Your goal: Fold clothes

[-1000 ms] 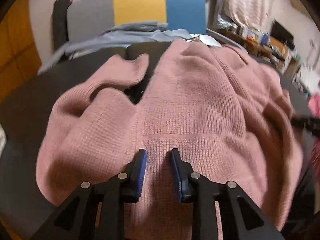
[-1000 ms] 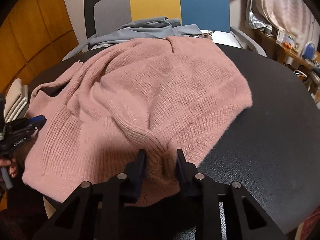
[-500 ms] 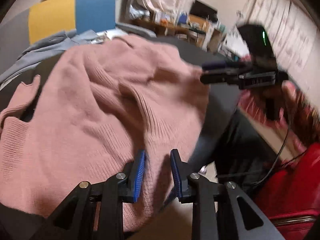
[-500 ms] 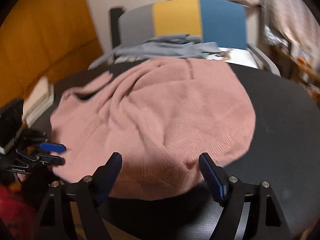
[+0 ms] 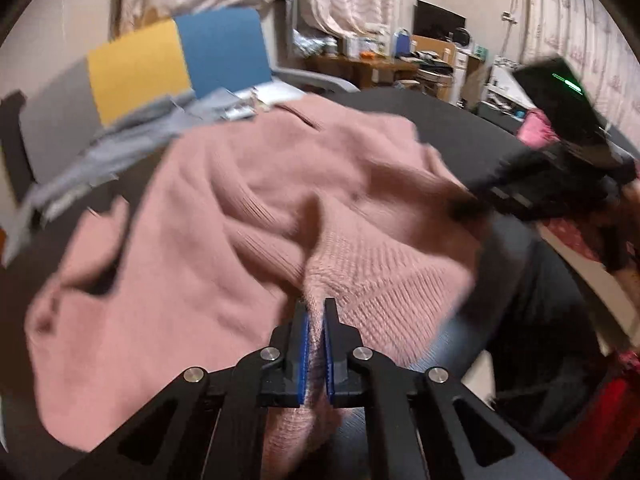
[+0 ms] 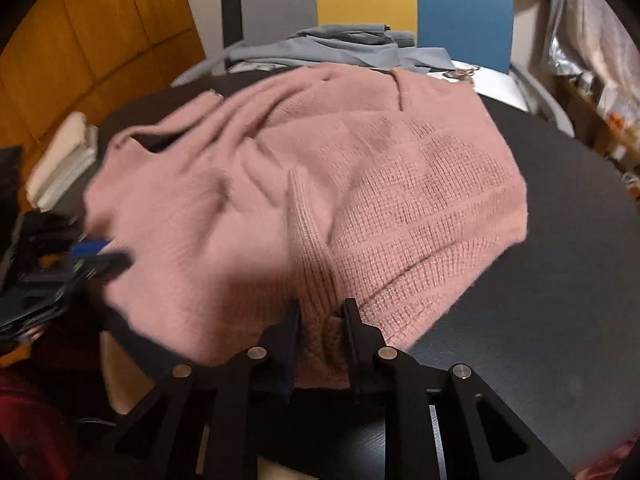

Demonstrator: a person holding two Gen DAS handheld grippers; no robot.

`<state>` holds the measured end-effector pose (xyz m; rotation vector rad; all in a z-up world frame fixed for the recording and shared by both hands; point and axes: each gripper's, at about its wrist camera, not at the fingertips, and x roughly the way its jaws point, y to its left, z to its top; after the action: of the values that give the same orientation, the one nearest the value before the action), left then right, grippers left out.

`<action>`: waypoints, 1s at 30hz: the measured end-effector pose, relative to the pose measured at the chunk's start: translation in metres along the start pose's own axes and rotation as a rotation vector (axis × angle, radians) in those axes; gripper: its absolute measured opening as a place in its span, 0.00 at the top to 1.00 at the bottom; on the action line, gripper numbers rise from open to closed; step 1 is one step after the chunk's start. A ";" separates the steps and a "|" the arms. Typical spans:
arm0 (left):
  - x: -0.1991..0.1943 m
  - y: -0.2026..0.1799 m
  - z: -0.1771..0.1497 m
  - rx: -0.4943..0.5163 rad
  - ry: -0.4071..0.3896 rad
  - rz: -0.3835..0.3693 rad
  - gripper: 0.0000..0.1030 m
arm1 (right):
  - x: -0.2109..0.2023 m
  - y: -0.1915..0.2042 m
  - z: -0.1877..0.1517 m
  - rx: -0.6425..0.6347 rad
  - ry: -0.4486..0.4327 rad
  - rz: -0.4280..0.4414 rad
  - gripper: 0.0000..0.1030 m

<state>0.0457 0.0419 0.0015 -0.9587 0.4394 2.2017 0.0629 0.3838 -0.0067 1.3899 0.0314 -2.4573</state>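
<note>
- Left wrist view: the left gripper has its blue-padded jaws nearly together, pinching a raised ridge of the pink knit sweater at its ribbed hem.
- The sweater lies rumpled on the black round table; motion blur smears much of its surface, so folds on the left side are hard to read.
- At the right of this view the right gripper shows only as a dark blurred shape touching the sweater's edge; its jaws cannot be made out here.
- Right wrist view: the right gripper has its jaws narrowly apart, with a bunch of the sweater hem between them and pressed against both.
- The sweater's near hem overhangs the table edge by the gripper.
- The left gripper appears at the left edge, blurred, a blue pad against the sweater's side; its body is cut off by the frame.
- Behind the table, a grey garment drapes over a chair with grey, yellow and blue back panels; the sweater hides its lower part.
- A folded pale stack sits at the table's left, blurred and too indistinct to name.
</note>
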 end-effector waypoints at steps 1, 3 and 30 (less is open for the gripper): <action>-0.001 0.008 0.007 -0.014 -0.010 0.023 0.95 | -0.004 0.001 -0.001 0.005 0.002 0.019 0.80; 0.000 0.027 0.024 -0.062 -0.034 0.045 0.95 | -0.008 0.007 -0.005 0.020 0.010 0.069 0.80; -0.026 0.112 -0.050 -0.751 -0.027 -0.129 0.84 | 0.057 0.119 0.117 -0.153 -0.077 0.351 0.34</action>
<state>0.0051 -0.0763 -0.0086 -1.2809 -0.4967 2.2773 -0.0281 0.2359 0.0226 1.1275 -0.0382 -2.1664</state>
